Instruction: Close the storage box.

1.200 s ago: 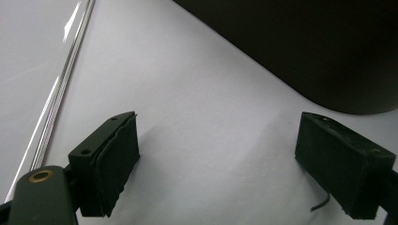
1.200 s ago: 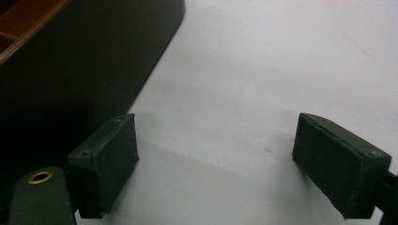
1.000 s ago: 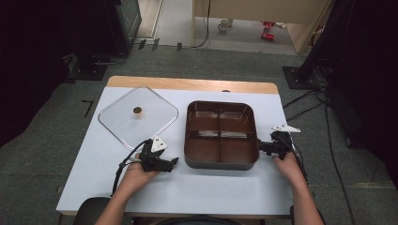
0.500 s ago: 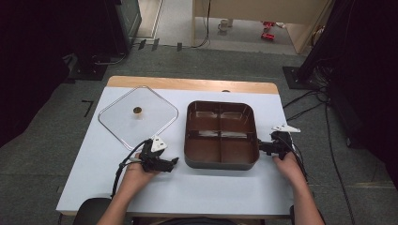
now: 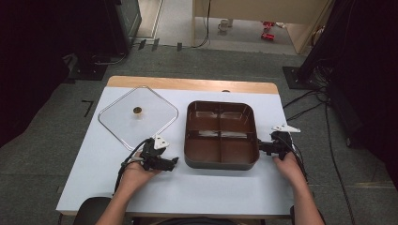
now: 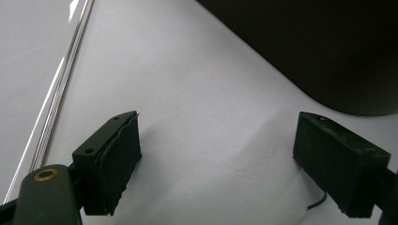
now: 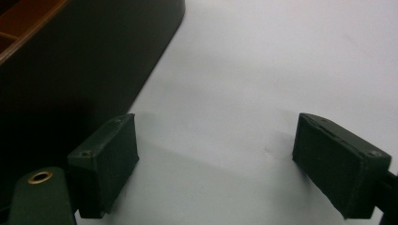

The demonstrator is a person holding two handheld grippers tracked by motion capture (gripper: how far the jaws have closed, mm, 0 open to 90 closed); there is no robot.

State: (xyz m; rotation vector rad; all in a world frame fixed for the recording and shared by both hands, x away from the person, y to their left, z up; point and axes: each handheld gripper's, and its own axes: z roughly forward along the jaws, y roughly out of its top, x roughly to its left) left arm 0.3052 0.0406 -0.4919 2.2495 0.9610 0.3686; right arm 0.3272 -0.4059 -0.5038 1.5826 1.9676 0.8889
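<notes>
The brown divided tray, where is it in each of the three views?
High view: brown tray right of centre on the white table.
Left gripper view: its dark wall fills the upper right.
Right gripper view: its wall fills the upper left.
Shared landmark: the white table under it.

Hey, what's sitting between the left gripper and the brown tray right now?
Nothing: just bare white table. The left gripper view shows the open left gripper facing the brown tray across an empty stretch; the high view shows the same gap.

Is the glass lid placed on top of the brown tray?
No, the glass lid lies flat on the table, to the left of the brown tray, which stands uncovered.
</notes>
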